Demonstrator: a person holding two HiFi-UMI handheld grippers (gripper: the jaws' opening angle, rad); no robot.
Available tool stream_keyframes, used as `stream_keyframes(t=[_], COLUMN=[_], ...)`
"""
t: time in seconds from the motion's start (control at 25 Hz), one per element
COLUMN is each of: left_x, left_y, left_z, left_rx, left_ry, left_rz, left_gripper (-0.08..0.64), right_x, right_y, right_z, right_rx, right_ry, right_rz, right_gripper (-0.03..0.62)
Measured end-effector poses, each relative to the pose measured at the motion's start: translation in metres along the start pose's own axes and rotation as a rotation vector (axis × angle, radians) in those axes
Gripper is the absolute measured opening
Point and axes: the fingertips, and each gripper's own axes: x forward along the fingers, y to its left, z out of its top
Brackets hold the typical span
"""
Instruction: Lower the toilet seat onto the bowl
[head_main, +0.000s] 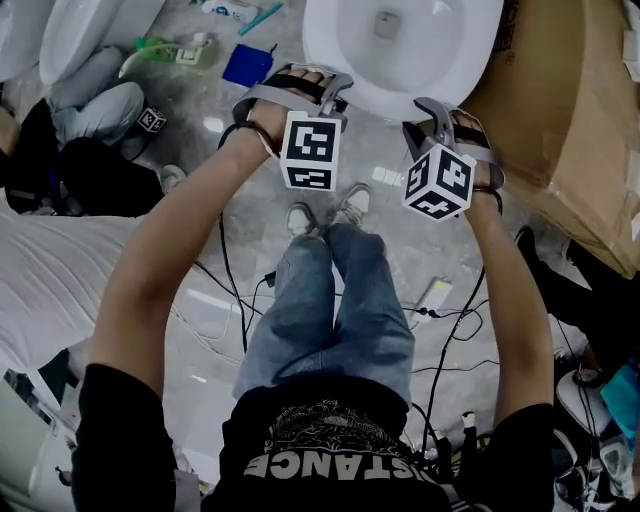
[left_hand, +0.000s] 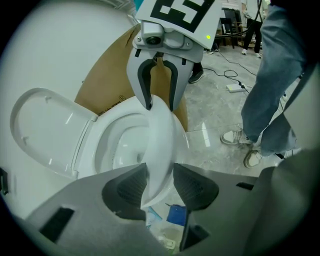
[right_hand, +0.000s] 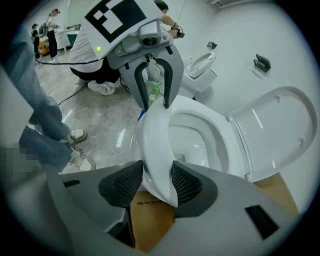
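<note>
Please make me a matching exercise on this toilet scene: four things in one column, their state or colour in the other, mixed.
1 toilet seat
2 toilet lid
3 cardboard box
4 blue square item

a swung open
b brown
c lying on the floor
d gripped by left tongs and right tongs

Pairs: 1-d, 2-a, 3-b, 4-c.

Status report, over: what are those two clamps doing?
Left hand-held gripper, right hand-held gripper: both shut on toilet seat. Lid up. Nothing seen on bowl.
</note>
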Motion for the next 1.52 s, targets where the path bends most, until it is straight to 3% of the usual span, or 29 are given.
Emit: stream_keyframes(t=[0.28, 0.48, 0.72, 0.96, 1.16, 1.52], left_x=[0.016, 0.018, 0.003, -0.039, -0.084, -0.191], left_y=[-0.010, -0.010, -0.009, 0.004, 0.023, 0.063], left_z=[-0.005, -0.005, -0.002, 0.009, 0.024, 0.066], left_rx=[0.003, -0.023, -0.116, -0.265, -0.452, -0.690], left_ry=[0.030, 0.021, 0.001, -0.058, -0.106, -0.266], left_rz=[-0.033, -0.031, -0.042, -0.043, -0.020, 0.044], left_gripper=[0.169, 0.169, 0.150, 0.131, 0.094, 0.064], right_x=[0.016, 0.018, 0.005, -0.034, -0.082, -0.186], right_y=[0.008, 0.008, 0.004, -0.003, -0.014, -0.040], right_z=[-0.003, -0.004, 0.002, 0.025, 0.049, 0.088], right_rx=[0.063, 0.089, 0.254, 0.376, 0.463, 0.675], right_ry=[0.011, 0.004, -0.026, -0.069, -0.112, -0.201], right_rz=[0.081, 0.071, 0.062, 0.032, -0.014, -0.094], right_gripper=[0.184, 0.184, 0.159, 0.111, 0.076, 0.052])
